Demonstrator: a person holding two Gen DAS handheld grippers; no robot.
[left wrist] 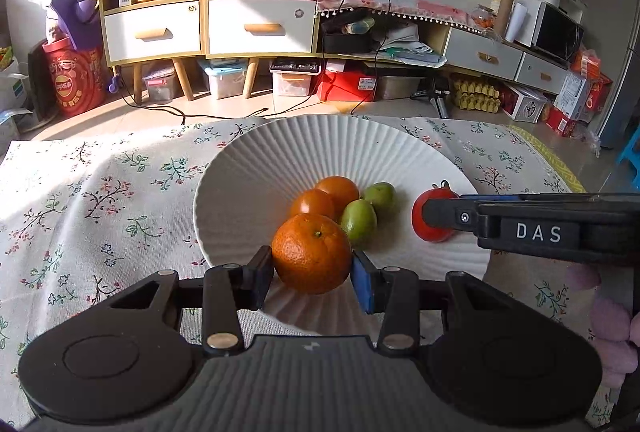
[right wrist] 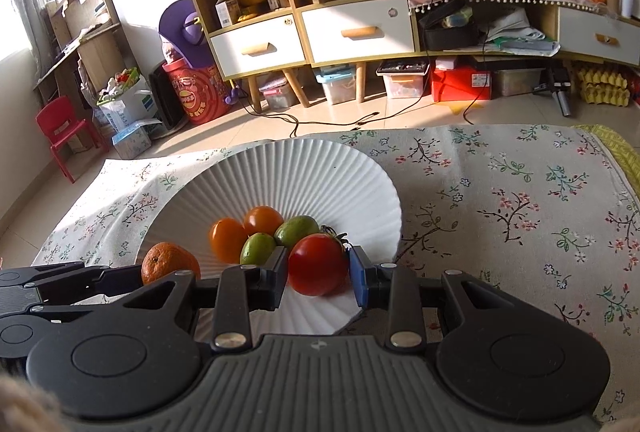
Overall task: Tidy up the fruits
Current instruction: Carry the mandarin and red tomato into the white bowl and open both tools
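1. Between the left gripper's point(left wrist: 312, 272) fingers, a mandarin point(left wrist: 312, 252) is clamped over the plate's point(left wrist: 280, 152) near rim.
2. Right gripper point(right wrist: 318, 274) grips a tomato point(right wrist: 318, 264); small fruits point(right wrist: 260, 232) lie just ahead.

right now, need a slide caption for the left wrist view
Left gripper grips a mandarin over the ribbed white plate.

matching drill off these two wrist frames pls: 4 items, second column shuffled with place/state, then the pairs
1. mandarin
2. red tomato
3. two green fruits
4. white ridged plate

A. lying loose in the plate, beside the orange tomatoes
B. between the left gripper's fingers
C. on the floral tablecloth
D. between the right gripper's fingers

Pairs: 1-B, 2-D, 3-A, 4-C
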